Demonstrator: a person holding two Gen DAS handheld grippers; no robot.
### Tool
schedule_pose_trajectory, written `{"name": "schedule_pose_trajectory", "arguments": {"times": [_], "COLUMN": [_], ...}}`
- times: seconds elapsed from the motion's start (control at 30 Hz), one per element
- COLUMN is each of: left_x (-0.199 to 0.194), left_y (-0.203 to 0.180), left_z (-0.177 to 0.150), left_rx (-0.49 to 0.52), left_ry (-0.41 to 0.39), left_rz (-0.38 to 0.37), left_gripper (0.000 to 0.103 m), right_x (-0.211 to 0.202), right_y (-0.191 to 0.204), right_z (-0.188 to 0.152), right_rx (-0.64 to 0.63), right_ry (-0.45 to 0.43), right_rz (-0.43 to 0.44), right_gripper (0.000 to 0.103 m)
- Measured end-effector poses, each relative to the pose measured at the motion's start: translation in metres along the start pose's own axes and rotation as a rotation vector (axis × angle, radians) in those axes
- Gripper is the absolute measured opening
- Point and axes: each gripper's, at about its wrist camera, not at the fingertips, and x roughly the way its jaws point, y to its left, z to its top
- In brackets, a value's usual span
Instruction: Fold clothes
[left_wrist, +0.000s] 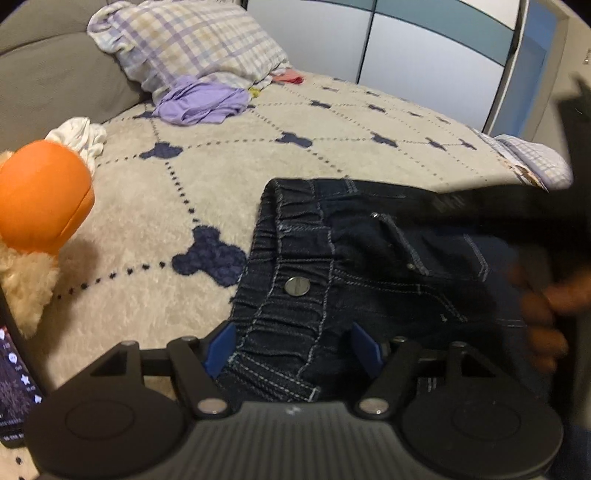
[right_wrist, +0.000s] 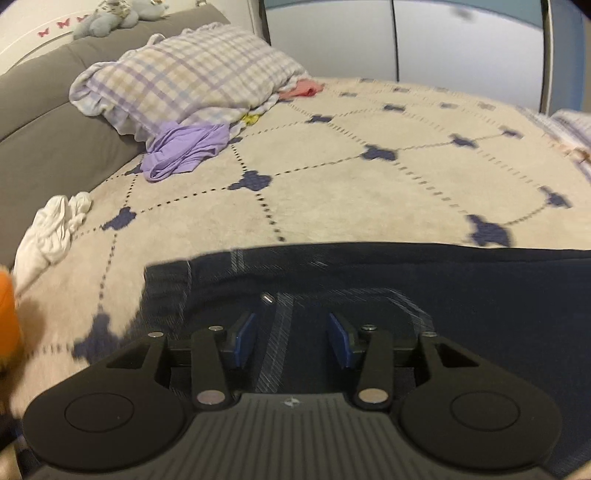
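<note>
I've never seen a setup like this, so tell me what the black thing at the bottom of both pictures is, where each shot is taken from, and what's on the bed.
The black thing is a handheld two-finger gripper; a person holds one in each hand, with a wide-angle camera looking along its fingers. One picture comes from the left gripper, the other from the right gripper. Both stand open, their blue pads apart over dark jeans spread on a cream blanket with navy shapes. Neither grips anything. Further back lie a plaid pillow, a purple garment and a white garment. At the left edge sits a plush toy with an orange part.
</note>
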Motion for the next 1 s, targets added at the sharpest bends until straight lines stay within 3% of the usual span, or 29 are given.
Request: {"name": "schedule_pose_trajectory", "arguments": {"times": [0.13,0.27,0.43,0.6,1.0], "left_x": [-0.008,-0.008,-0.012,-0.022,-0.023], "left_y": [-0.006,-0.007,-0.004,-0.004,-0.021], "left_z": [-0.003,-0.006,-0.009,-0.006,0.011], "left_rx": [0.032,0.039,0.033,-0.008,-0.117], "left_ry": [-0.034,-0.017,-0.013,-0.019,0.002], "left_rz": [0.005,0.01,0.045,0.047,0.039], "left_gripper": [0.076,0.077,0.077,0.08,0.091], "right_x": [-0.032,-0.047,-0.06,-0.088,-0.084], "right_y": [-0.031,-0.068,-0.117,-0.138,-0.128], "right_z": [-0.023,-0.042,-0.06,-0.067,-0.041], "right_rx": [0.024,0.075,0.146,0.232,0.178], "right_ry": [-0.016,0.01,0.03,-0.005,0.009], "right_rz": [-0.034,-0.1,-0.269,-0.23,-0.121], "right_gripper": [0.048,0.049,0.049,0.049,0.054]}}
